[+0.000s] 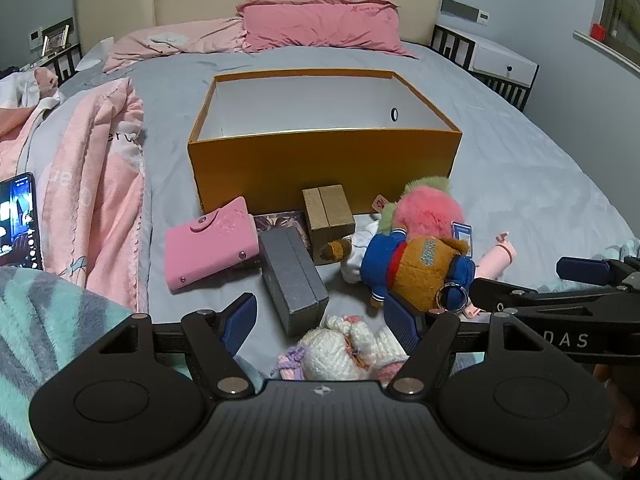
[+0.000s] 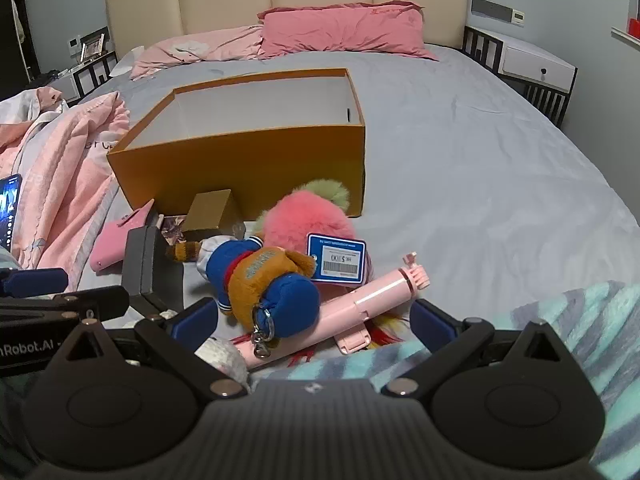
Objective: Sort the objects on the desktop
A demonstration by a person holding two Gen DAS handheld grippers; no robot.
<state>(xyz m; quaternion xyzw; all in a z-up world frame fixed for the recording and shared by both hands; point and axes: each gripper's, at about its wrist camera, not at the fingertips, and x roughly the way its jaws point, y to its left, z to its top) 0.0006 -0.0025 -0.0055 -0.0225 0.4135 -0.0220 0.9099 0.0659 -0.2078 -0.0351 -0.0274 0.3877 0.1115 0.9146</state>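
Both grippers wide open, holding nothing, over clutter before the empty orange box (image 1: 324, 164)

Right gripper (image 2: 314, 320) nearest pink selfie stick (image 2: 360, 296), probably; long axis runs diagonally across its jaws; left gripper (image 1: 320, 320) faces grey case (image 1: 294, 276)

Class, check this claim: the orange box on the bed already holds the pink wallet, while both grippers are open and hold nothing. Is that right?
One detail is wrong. The orange box looks empty, as far as the left wrist view shows; the pink wallet lies on the bed in front of it, beside the grey case. The rest stands: the left gripper and right gripper are open and hold nothing.
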